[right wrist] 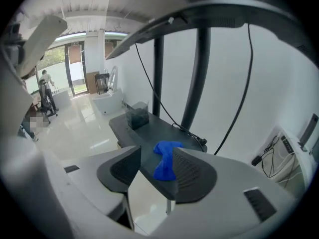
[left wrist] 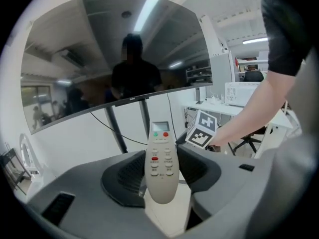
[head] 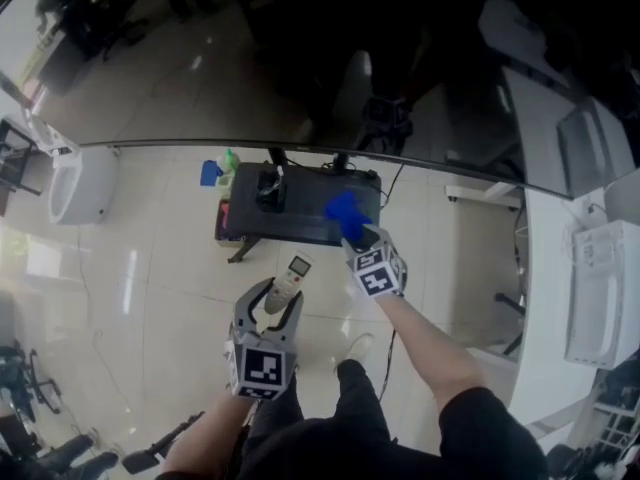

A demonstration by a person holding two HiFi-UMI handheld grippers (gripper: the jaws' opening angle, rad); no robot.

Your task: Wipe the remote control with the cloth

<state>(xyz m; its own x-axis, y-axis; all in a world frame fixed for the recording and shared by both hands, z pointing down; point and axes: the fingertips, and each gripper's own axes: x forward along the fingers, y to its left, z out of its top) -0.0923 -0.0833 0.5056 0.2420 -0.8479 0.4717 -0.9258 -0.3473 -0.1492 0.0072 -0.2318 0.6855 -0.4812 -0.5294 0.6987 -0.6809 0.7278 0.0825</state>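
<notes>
The fingers (left wrist: 124,176) of the left gripper (head: 278,303) clamp the remote (left wrist: 161,161) just before the table (head: 300,218), while the right gripper (right wrist: 156,153) stands wide open over the blue cloth (right wrist: 165,167) lying at the table's edge.

The left gripper (head: 277,303) is held close to the body, its jaws clamped on the remote control (head: 291,278). The right gripper (head: 356,236) is stretched forward on a bare forearm (head: 425,343), jaws parted.
</notes>
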